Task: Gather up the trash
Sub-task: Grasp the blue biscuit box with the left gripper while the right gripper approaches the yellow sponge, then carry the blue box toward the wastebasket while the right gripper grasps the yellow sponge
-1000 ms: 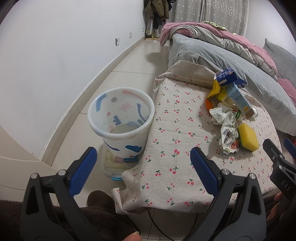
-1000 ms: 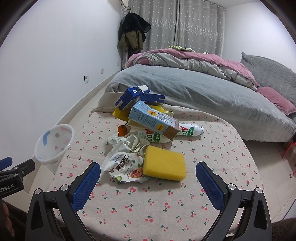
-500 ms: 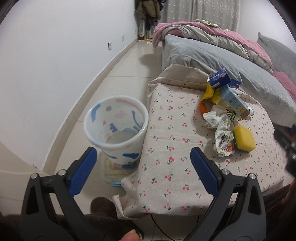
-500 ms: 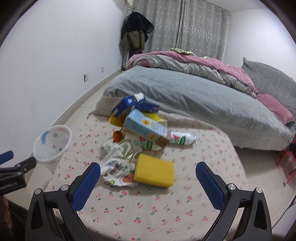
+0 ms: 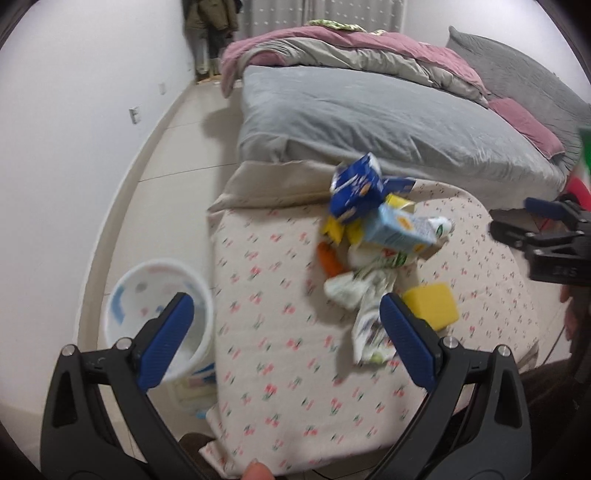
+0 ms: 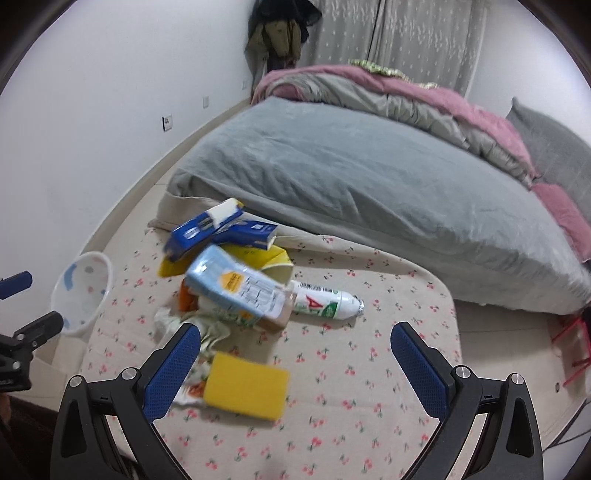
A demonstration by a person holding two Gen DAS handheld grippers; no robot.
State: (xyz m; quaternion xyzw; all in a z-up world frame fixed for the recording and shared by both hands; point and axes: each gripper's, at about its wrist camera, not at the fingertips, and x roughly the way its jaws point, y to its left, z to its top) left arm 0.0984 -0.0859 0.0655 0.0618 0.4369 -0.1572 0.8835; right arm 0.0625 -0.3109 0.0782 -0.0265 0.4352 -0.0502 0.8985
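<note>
A heap of trash lies on the cherry-print table [image 5: 280, 332]: a blue box [image 5: 356, 188], a light blue carton [image 5: 400, 230], a yellow sponge [image 5: 430, 304], crumpled wrappers [image 5: 365, 295] and a small orange thing [image 5: 328, 258]. In the right wrist view the same carton [image 6: 240, 288], sponge [image 6: 245, 386] and a white-and-green bottle [image 6: 327, 302] show. My left gripper [image 5: 286, 332] hovers open above the table's near left part, empty. My right gripper [image 6: 295, 363] is open and empty just right of the sponge. A white patterned bin [image 5: 155, 314] stands on the floor left of the table.
A bed with a grey blanket [image 6: 369, 177] and pink quilt lies right behind the table. A white wall [image 5: 74, 147] runs along the left, with tiled floor between. Coats hang in the far corner [image 6: 280, 33]. A red frame [image 6: 576, 343] stands at the right.
Both grippers have risen and swung right, toward the trash heap. The bin has slid to the lower left of the left wrist view. Both stay open.
</note>
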